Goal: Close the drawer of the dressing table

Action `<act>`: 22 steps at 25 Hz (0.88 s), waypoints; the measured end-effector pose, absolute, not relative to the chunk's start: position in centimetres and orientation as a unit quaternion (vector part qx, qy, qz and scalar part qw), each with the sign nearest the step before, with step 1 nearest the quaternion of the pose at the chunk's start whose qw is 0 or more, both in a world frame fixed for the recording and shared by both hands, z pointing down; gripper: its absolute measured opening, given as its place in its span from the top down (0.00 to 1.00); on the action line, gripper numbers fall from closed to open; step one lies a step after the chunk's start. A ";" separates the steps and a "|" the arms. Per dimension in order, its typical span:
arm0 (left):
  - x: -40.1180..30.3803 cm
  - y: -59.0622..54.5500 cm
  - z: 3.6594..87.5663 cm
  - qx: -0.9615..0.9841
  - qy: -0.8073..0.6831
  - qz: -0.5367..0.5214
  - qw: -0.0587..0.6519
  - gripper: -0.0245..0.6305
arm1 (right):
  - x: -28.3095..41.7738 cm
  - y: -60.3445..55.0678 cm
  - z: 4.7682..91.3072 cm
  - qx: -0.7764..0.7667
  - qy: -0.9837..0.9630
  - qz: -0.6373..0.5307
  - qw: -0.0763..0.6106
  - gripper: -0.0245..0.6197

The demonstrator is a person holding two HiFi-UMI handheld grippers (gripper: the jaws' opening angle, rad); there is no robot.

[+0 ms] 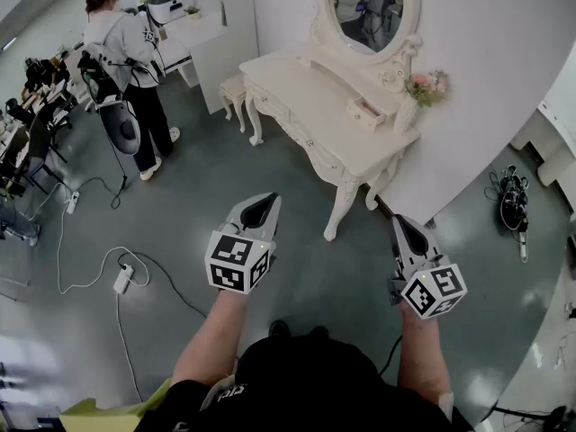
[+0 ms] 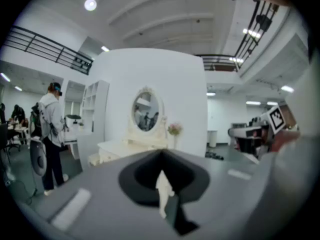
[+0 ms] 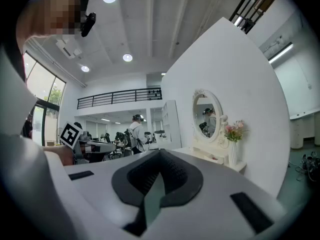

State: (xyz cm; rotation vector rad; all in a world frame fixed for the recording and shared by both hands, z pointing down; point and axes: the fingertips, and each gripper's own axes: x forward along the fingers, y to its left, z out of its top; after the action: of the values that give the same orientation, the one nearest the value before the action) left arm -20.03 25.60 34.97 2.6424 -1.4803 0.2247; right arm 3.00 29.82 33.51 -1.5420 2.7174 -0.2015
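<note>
The white dressing table (image 1: 301, 93) stands against the white wall ahead of me, with an oval mirror (image 1: 364, 7) and a vase of pink flowers (image 1: 426, 86). A small drawer (image 1: 364, 112) in the raised shelf under the mirror sticks out a little. My left gripper (image 1: 263, 198) is held in the air well short of the table's front legs, its jaws shut and empty. My right gripper (image 1: 399, 220) hangs beside the table's right end, also shut with nothing held. The table (image 2: 125, 145) shows far off in the left gripper view and in the right gripper view (image 3: 212, 154).
A small white stool (image 1: 232, 88) stands at the table's left end. A person (image 1: 126, 52) with gear stands at the left. A cable and power strip (image 1: 121, 279) lie on the grey floor at left. More cables (image 1: 513, 201) lie at right.
</note>
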 end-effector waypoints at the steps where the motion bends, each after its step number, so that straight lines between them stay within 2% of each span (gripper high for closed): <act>1: -20.0 25.8 35.0 0.869 -0.487 0.075 0.054 0.95 | 3.0 30.1 33.6 -0.492 0.868 -0.066 0.005 0.98; 22: -13.3 27.6 36.0 0.877 -0.467 0.084 0.070 0.95 | 8.4 32.4 34.1 -0.475 0.875 -0.086 0.040 0.97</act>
State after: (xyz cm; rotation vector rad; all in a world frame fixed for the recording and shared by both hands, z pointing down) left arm -13.34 27.62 35.99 2.6406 -1.4059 0.2531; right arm 8.44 32.36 34.10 -1.4558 2.6797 -0.2630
